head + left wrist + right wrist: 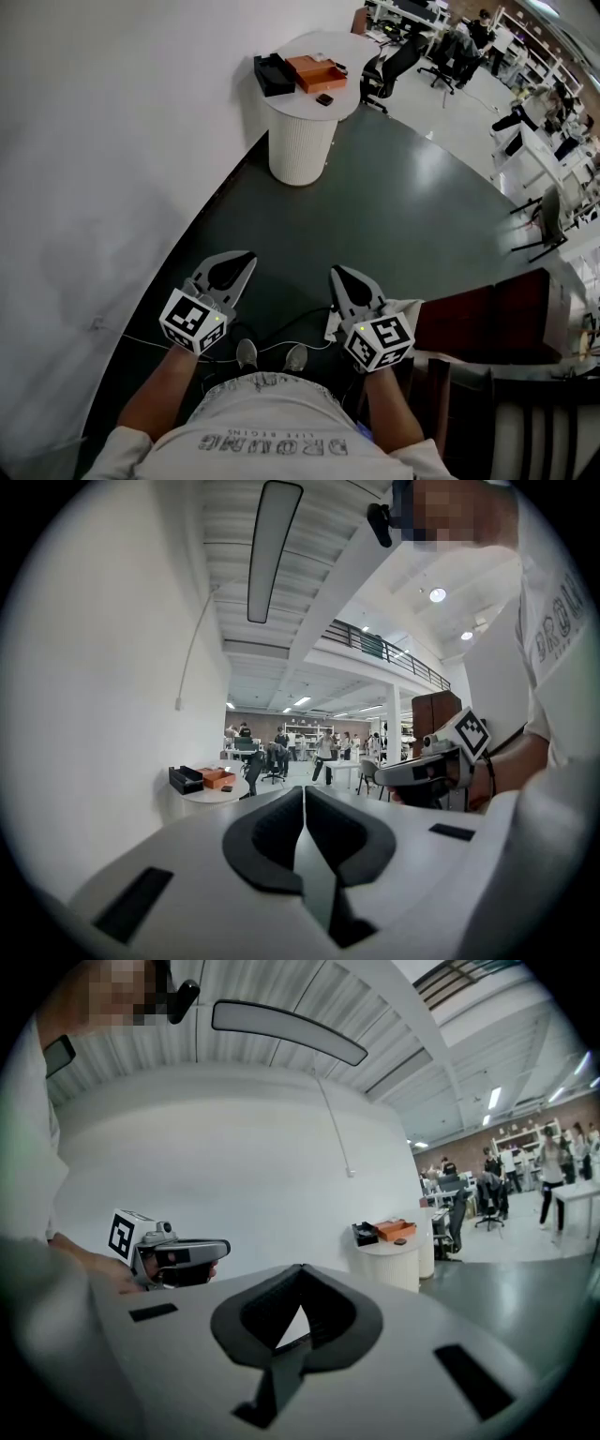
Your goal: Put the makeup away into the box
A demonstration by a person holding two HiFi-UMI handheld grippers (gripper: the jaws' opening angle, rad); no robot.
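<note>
Far ahead stands a round white table (302,150) carrying a black box (273,73), an open orange box (316,72) and a small dark makeup item (324,98). My left gripper (246,256) and right gripper (336,272) hover side by side close to my body, well short of the table. Both are shut with nothing between the pads. In the left gripper view the shut jaws (304,794) point level towards the table (208,799) and the orange box (217,778). The right gripper (301,1274) view has the table (389,1258) at right and the left gripper (221,1249) at left.
A curved white wall (112,169) runs along the left. A dark wooden cabinet (487,319) stands close on the right. Thin cables (281,339) lie on the dark floor near my shoes. Black office chairs (389,66), desks and several people fill the far room.
</note>
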